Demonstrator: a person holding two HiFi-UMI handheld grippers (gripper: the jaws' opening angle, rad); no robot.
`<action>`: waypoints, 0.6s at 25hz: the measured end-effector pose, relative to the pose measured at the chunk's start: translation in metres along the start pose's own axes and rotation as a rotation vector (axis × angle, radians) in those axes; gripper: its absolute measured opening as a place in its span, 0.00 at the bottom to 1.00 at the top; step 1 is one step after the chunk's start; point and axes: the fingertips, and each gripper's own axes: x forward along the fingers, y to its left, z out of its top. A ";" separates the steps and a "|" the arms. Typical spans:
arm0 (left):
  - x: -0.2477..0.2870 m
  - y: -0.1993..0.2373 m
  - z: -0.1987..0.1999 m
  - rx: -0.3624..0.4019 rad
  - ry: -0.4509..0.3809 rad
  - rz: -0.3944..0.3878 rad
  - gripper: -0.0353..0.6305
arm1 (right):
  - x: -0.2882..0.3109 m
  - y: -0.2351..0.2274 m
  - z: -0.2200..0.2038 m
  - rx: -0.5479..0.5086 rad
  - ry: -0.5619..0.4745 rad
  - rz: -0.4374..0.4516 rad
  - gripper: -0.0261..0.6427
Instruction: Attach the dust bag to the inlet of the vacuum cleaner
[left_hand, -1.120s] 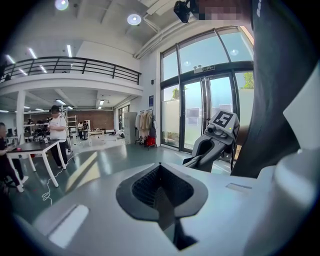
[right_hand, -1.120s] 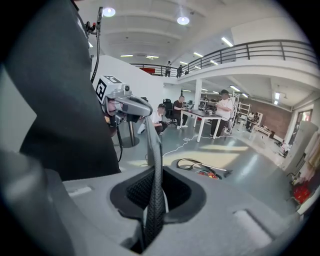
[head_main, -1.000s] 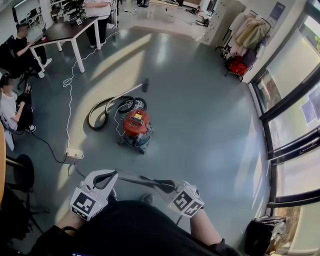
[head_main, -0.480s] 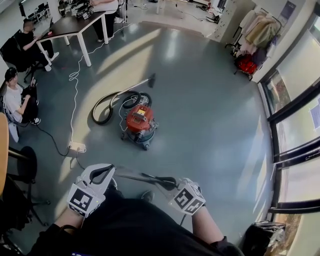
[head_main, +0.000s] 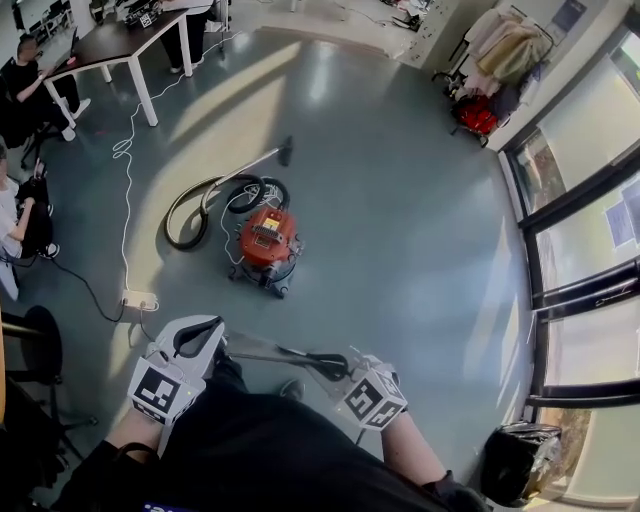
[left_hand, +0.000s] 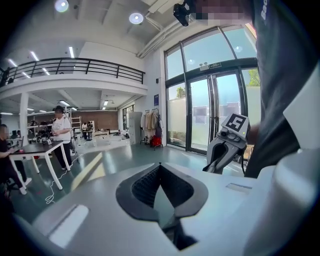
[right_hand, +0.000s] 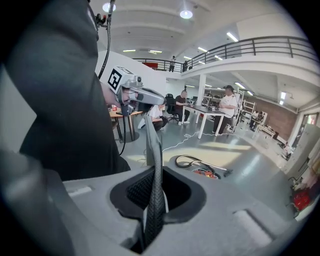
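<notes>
Print is scarce and none of it reads: the yellowish label (head_main: 268, 230) on top of the red canister vacuum cleaner (head_main: 264, 245) is too small to make out, the papers stuck on the glass doors (left_hand: 202, 117) are pale blanks, and white lettering on the wearer's dark shirt (left_hand: 280, 75) is cut off at the frame's top edge. Each marker cube (head_main: 158, 392) carries only black-and-white squares. The vacuum cleaner stands on the grey floor well ahead of both tongs, its hose (head_main: 200, 205) looped beside it; its inlet cannot be picked out from here. The dust bag (head_main: 262, 350) hangs in the air between the two tongs, close to the person's body and well apart from the vacuum. The right gripper (head_main: 318, 362) is clamped on it: in its own view the pads pinch the bag's dark, textured edge (right_hand: 154, 165), which runs up towards the other tool. The left gripper (head_main: 220, 332) has its jaws closed to the tips, with a pale wedge between the pads that looks like the bag's other end, though it is hard to read. A white power strip (head_main: 138, 298) lies on the floor to the left. Seated people at the left edge are cut off by the frame, and a black bin (head_main: 520, 465) sits partly in shadow by the windows.
</notes>
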 end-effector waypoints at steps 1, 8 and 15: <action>0.002 0.013 -0.001 -0.002 -0.006 -0.007 0.08 | 0.006 -0.003 0.006 0.002 0.003 -0.005 0.07; 0.018 0.093 -0.005 0.019 -0.001 -0.105 0.08 | 0.052 -0.029 0.042 0.038 0.021 -0.059 0.07; 0.033 0.140 -0.011 0.019 -0.014 -0.187 0.08 | 0.092 -0.046 0.064 0.065 0.069 -0.099 0.07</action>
